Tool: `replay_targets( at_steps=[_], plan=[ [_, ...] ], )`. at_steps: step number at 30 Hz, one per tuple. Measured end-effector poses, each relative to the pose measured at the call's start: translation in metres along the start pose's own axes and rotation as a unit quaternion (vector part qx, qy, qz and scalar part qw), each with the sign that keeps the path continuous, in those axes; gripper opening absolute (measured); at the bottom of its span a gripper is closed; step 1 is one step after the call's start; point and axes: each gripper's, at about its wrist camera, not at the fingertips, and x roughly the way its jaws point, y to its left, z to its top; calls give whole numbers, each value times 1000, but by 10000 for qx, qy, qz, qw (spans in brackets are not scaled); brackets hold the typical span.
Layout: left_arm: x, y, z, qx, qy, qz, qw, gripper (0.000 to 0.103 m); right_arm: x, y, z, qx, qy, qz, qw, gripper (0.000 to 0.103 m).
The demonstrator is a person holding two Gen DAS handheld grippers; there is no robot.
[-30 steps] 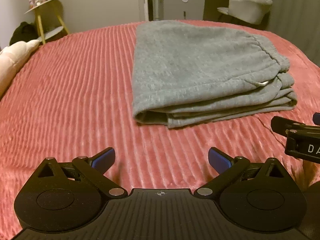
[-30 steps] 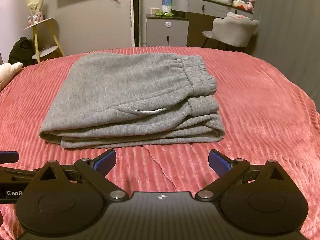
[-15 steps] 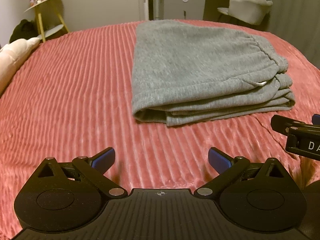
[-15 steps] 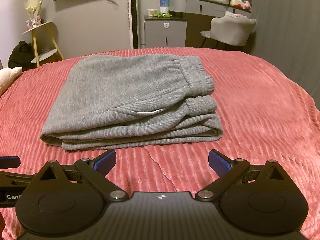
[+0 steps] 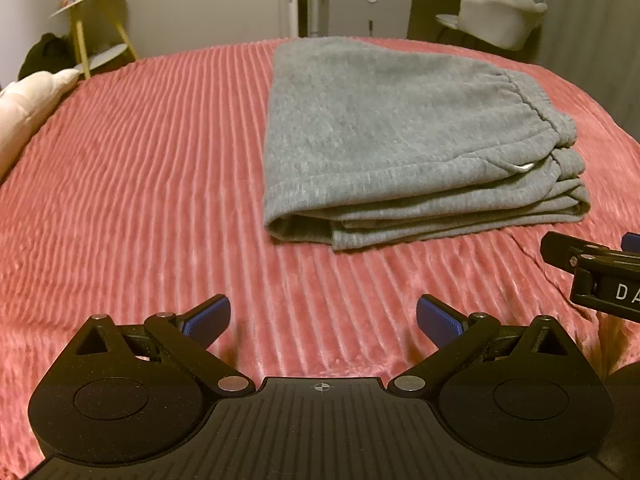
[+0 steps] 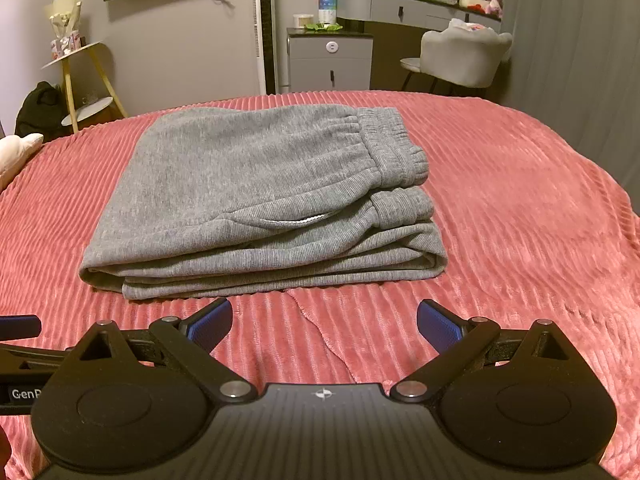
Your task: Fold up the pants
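The grey pants (image 5: 392, 136) lie folded in a flat stack on the pink ribbed bedspread (image 5: 140, 184), waistband to the right. They also show in the right wrist view (image 6: 256, 192). My left gripper (image 5: 323, 316) is open and empty, a short way in front of the stack's near left corner. My right gripper (image 6: 325, 320) is open and empty, just in front of the stack's near edge. Part of the right gripper shows at the right edge of the left wrist view (image 5: 600, 272).
A white pillow (image 5: 28, 108) lies at the bed's left edge. Beyond the bed stand a yellow-legged side table (image 6: 80, 76), a grey cabinet (image 6: 330, 62), a grey chair (image 6: 460, 56) and a dresser. A crease (image 6: 328, 340) runs through the bedspread near the right gripper.
Both grippers have drawn back and risen a little from the folded pants. The pants have not moved. Both grippers stay open.
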Motion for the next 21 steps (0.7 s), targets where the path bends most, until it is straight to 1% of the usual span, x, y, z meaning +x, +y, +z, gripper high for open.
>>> replay_targets(
  at_steps=[21],
  plan=[
    [-1, 0, 1, -46, 11, -19, 10000, 103, 1, 1, 0, 70, 21, 7, 10000, 99]
  ],
)
